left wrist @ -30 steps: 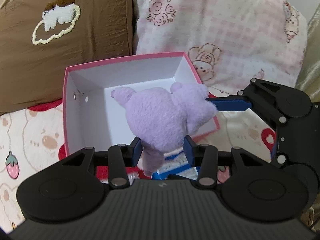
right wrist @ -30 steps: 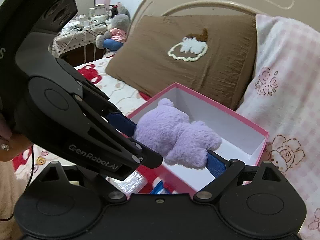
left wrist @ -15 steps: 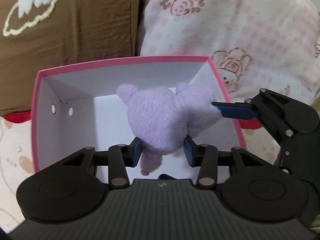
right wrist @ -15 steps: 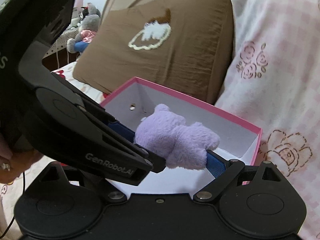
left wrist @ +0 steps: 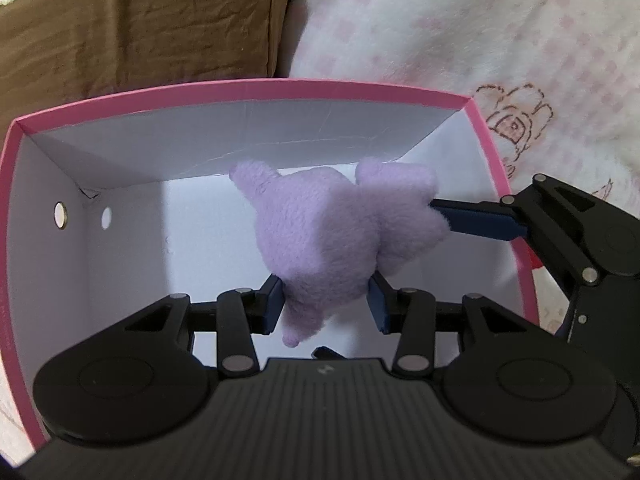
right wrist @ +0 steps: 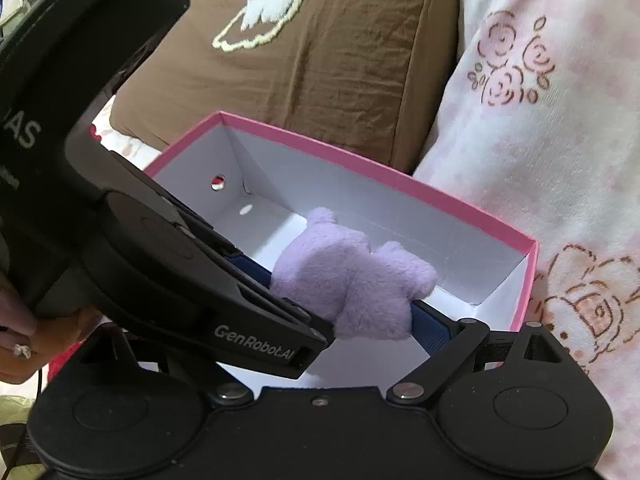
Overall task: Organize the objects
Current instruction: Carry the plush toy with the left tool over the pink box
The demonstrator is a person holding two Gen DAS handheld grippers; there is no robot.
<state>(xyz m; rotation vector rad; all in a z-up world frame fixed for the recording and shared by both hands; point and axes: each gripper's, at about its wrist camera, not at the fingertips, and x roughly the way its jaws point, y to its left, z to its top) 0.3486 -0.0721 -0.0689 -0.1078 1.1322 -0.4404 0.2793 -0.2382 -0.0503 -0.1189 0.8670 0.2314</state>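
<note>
Right, my left tool (left wrist: 326, 304) is clamped on the purple plush toy (left wrist: 340, 240), both blue pads pressed into its lower body, one at nine o'clock of the toy and one at three. My right tool (right wrist: 340, 304) comes in from three o'clock in the left view and grips the same toy: one blue finger (left wrist: 476, 220) digs into the fluff there, and in the right view its other finger (right wrist: 426, 326) shows pressed against the toy's underside at five o'clock. The first finger is hidden there behind my left tool's black body.

The toy hangs inside the open pink box (left wrist: 248, 90), within its white walls, with its two small ears pointing toward twelve o'clock at the far wall. I can't tell whether it touches the box floor. Two round holes sit in the box's end wall at nine o'clock in the left view.

Behind the box, at eleven o'clock, leans a brown pillow (right wrist: 340, 52) with a white embroidered patch, and at one o'clock a pink-and-white pillow (right wrist: 552, 128) printed with roses. My hand (right wrist: 18, 332) wraps the left tool's grip at the edge of the right view, at eight o'clock.
</note>
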